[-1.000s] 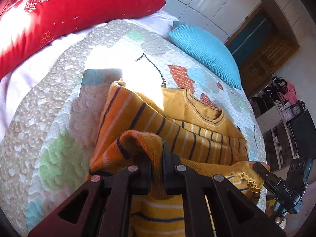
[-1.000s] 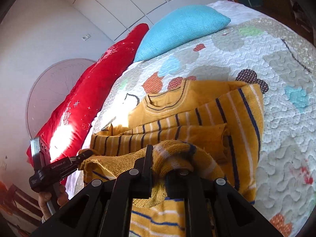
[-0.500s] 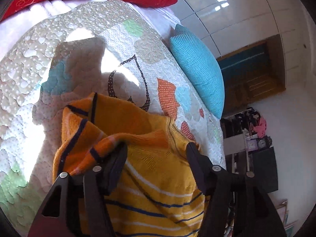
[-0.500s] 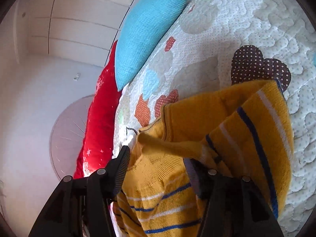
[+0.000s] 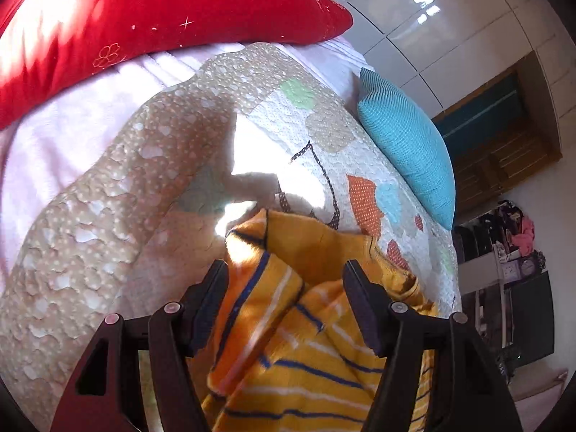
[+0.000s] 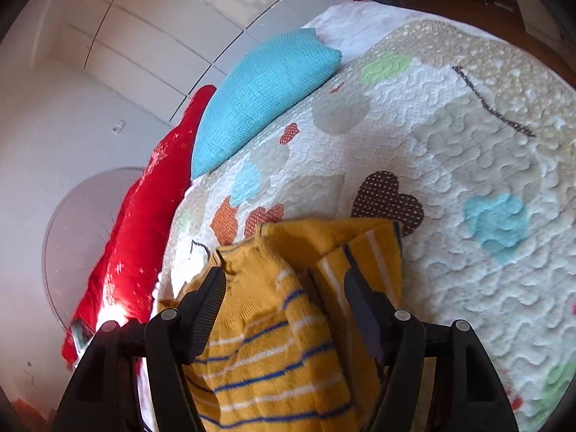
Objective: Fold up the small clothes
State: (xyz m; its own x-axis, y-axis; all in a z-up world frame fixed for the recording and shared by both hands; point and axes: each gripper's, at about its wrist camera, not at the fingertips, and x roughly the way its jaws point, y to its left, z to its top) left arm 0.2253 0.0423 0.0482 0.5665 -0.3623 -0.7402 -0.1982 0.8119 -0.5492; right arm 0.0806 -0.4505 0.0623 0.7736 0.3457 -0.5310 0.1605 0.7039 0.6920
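Hovering over the bed, you have both tools spread wide and pinching nothing: the left hand-held gripper [image 5: 284, 302] stands with its jaws well apart above the striped sweater [image 5: 306, 331], and the right hand-held gripper [image 6: 284, 306] is open in the same way above that garment [image 6: 273, 334]; the sweater lies bunched on the quilt [image 5: 108, 237], its lower part laid up over the body, its collar toward the pillows, and one sleeve or side panel showing beside the fold in the right view; whether any finger touches the knit, I cannot tell.

What could go wrong, as I judge it: the fold looks loose and humped, not flat, so it may slump or spring open if you draw away carelessly; the ribbed pads [image 6: 210, 306] could snag the coarse knit and drag the layer askew; closing too deep might catch the quilt together with the sweater and pull both; the strong patch of sunlight on the left side may hide the true edge of the cloth from you.

Around it: a red pillow [image 5: 144, 18] and a blue cushion [image 5: 406, 151] lie well apart at the head of the bed; neither blocks you; only the quilt's own puckered surface stands under the work.
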